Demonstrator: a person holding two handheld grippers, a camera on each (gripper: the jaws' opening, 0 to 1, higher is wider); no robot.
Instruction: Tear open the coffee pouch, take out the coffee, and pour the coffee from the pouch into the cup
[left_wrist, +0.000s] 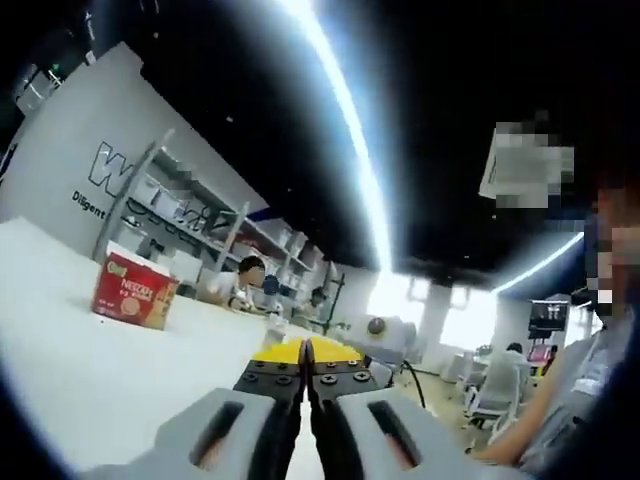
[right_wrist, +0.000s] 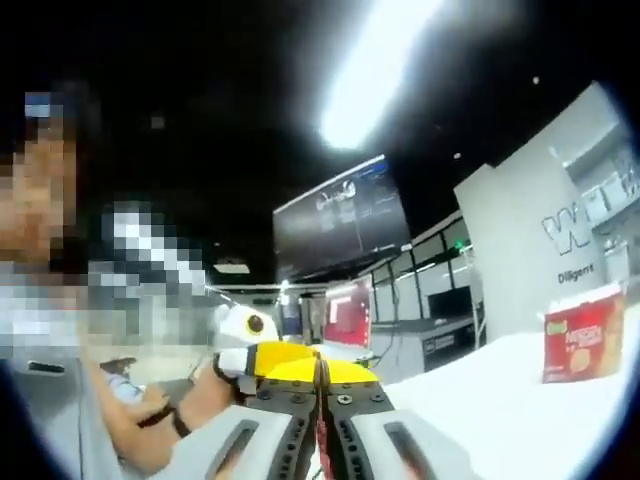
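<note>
coffee box (left_wrist: 134, 291) on table (left_wrist: 70, 370) | left hand-held gripper (left_wrist: 306, 349) well apart, jaws closed

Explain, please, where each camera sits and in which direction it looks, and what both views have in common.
Left gripper view: rides on the left gripper, fingers closed, looking over the white table towards the red box, shelves, seated people; a person's grey sleeve at the right.
Right gripper view: rides on the right gripper, fingers closed, looking towards a dark screen; a person's forearm at the left.
Shared: the red box, the white table, the lettered wall.
</note>
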